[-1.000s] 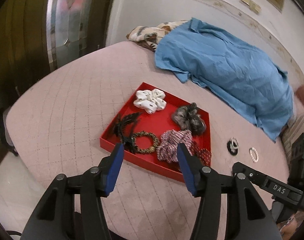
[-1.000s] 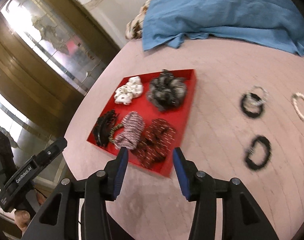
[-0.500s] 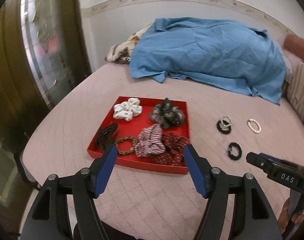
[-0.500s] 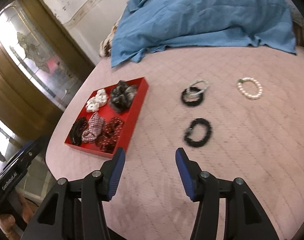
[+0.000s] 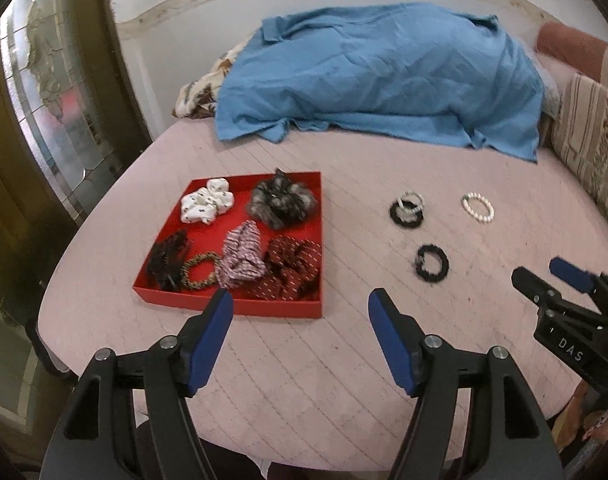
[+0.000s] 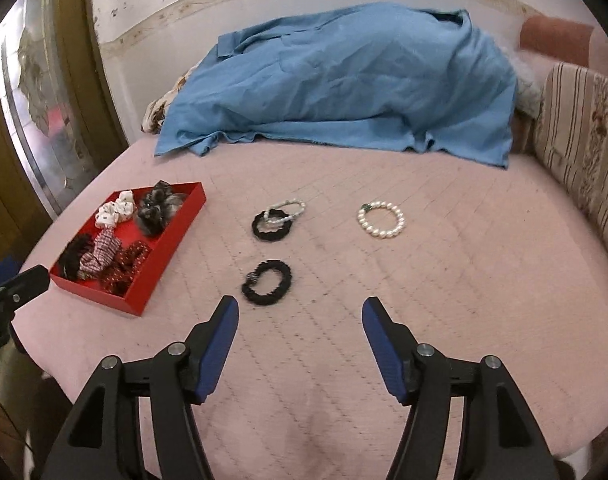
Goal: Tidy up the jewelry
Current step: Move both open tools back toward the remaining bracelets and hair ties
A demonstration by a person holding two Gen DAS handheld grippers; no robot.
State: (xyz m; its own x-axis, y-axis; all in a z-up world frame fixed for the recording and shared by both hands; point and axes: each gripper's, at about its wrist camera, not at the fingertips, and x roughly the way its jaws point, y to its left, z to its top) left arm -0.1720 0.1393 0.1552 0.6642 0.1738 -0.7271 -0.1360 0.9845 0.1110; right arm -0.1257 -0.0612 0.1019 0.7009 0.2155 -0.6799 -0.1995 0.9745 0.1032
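A red tray (image 5: 319, 216) (image 6: 184, 222) on the pink bed holds several scrunchies and a black hair clip (image 5: 166, 258). Right of it lie a black bracelet (image 5: 432, 263) (image 6: 267, 282), a black ring under a white bead bracelet (image 5: 407, 211) (image 6: 275, 222), and a pearl bracelet (image 5: 478, 208) (image 6: 381, 220). My left gripper (image 5: 301, 308) is open and empty, just in front of the tray's near right corner. My right gripper (image 6: 300, 314) is open and empty, just short of the nearer black bracelet; it also shows in the left wrist view (image 5: 544, 278).
A blue cloth (image 5: 380, 76) (image 6: 344, 80) covers a heap at the back of the bed. A striped cushion (image 6: 584, 140) stands at the right. A glass door (image 5: 56, 100) is on the left beyond the bed's edge.
Both grippers have swung right and pulled back, so the loose bracelets now sit ahead of them. Both stay open. Nothing on the bed has moved.
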